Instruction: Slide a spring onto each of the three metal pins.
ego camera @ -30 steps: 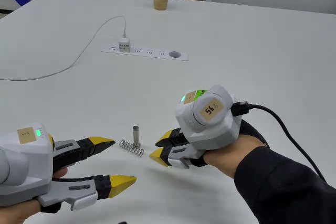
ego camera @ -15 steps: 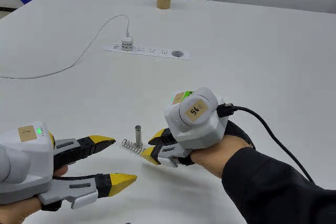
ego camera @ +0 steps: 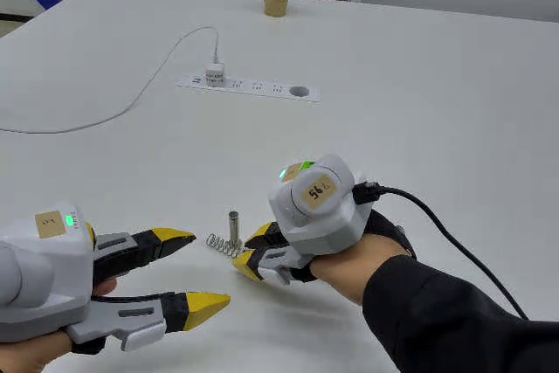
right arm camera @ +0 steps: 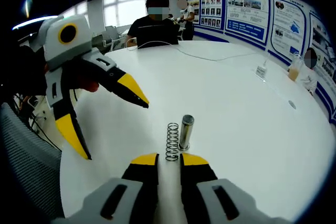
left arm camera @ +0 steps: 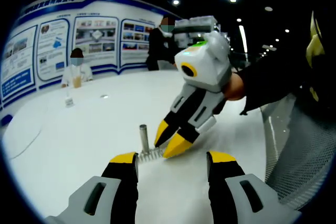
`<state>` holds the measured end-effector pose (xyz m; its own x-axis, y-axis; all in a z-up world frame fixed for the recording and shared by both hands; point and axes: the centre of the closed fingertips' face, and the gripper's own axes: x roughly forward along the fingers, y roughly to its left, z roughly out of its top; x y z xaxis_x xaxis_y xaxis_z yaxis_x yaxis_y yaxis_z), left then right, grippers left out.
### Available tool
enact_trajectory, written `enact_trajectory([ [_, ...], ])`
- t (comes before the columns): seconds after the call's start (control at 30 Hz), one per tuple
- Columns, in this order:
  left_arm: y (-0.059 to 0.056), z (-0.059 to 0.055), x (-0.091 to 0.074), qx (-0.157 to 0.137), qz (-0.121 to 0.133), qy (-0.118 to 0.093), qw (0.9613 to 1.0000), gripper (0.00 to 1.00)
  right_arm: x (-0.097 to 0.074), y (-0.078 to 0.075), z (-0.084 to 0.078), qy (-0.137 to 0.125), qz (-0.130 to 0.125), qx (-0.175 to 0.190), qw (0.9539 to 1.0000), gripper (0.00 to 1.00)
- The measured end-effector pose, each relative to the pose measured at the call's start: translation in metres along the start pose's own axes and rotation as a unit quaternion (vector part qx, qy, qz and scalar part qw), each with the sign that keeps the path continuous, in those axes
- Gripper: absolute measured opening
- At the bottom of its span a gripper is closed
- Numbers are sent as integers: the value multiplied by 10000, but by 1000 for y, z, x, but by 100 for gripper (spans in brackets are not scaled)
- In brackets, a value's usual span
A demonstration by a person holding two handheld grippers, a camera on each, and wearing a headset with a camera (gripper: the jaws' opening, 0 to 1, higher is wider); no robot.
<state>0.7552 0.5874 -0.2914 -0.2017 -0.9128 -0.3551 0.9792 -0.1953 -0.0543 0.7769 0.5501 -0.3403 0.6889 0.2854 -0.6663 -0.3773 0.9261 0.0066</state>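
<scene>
On the white table (ego camera: 410,93) the metal pin (ego camera: 234,226) is standing upright, and the spring (ego camera: 223,245) is lying flat just beside its foot, not on the pin. The right gripper (ego camera: 249,249) is pointing at them with its jaws standing only a narrow gap apart, and in the right gripper view the near end of the spring is sitting at this gap without being pressed from the sides. The left gripper (ego camera: 210,268) is hovering near, lower left in the head view, its jaws wide apart and holding nothing.
</scene>
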Motion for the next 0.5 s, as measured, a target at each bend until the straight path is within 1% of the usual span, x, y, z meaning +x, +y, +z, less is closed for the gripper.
enact_trajectory([
  [0.5, 3, -3, -2, -23, 38, 16, 10000, 53, 6, -1, 0, -29, -31, 40, 10000, 16],
])
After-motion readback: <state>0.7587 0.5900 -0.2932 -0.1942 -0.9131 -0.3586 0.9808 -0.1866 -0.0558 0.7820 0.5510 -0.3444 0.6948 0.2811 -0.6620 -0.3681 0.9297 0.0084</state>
